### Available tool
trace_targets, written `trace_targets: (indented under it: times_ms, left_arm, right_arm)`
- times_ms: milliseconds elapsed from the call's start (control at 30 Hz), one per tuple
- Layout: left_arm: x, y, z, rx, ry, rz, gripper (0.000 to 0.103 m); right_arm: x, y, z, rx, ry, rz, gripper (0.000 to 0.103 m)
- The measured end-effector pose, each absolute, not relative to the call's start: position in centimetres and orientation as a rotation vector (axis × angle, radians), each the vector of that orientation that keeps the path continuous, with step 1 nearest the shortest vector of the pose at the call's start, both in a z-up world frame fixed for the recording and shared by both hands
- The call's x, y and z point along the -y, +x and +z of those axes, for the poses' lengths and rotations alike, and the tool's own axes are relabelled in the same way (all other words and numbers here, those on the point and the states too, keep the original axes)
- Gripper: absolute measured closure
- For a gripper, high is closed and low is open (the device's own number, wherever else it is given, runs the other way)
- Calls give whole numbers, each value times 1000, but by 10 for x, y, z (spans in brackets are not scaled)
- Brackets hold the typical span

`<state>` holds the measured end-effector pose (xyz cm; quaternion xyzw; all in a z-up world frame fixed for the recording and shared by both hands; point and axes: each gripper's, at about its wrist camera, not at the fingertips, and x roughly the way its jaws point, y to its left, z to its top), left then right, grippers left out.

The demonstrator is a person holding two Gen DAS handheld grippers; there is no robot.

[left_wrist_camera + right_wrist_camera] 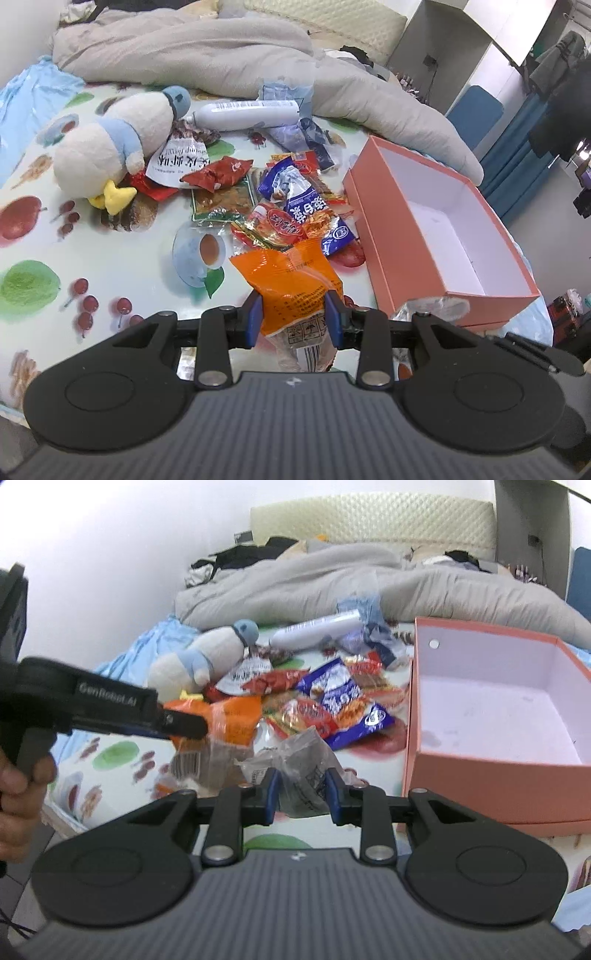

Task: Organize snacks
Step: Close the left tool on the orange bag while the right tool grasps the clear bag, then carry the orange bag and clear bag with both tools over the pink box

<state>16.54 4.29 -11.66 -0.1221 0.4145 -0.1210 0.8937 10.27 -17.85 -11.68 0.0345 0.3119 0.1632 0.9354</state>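
Note:
My left gripper (pixel 293 319) is shut on an orange snack packet (pixel 291 284), held above the fruit-print bed sheet (pixel 92 251); the same gripper (pixel 184 725) and orange packet (pixel 231 718) show at the left of the right wrist view. My right gripper (pixel 301 794) is shut on a clear crinkled snack packet (pixel 299 768). A pile of snack packets (pixel 291 206) lies on the sheet left of an open, empty pink box (pixel 439 229); the box (pixel 498 709) sits right of the right gripper, with the pile (pixel 332 701) beyond it.
A white and blue plush toy (pixel 114 147) lies left of the pile. A white bottle (pixel 247 114) lies behind it. A grey duvet (pixel 221 55) covers the back of the bed. A blue cloth (pixel 33 96) lies at the far left.

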Motion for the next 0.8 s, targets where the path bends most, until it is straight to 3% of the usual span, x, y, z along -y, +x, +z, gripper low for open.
trace_targets:
  times_ms: [533,800]
  left_arm:
    - [-4,154,-72,-770,-251,-338,63]
    - [33,166,-63,-752,-243,-424,63]
  right_arm:
    - [213,90,-86,-545,93,257,74]
    - [242,89,-81,-517,97,169,83]
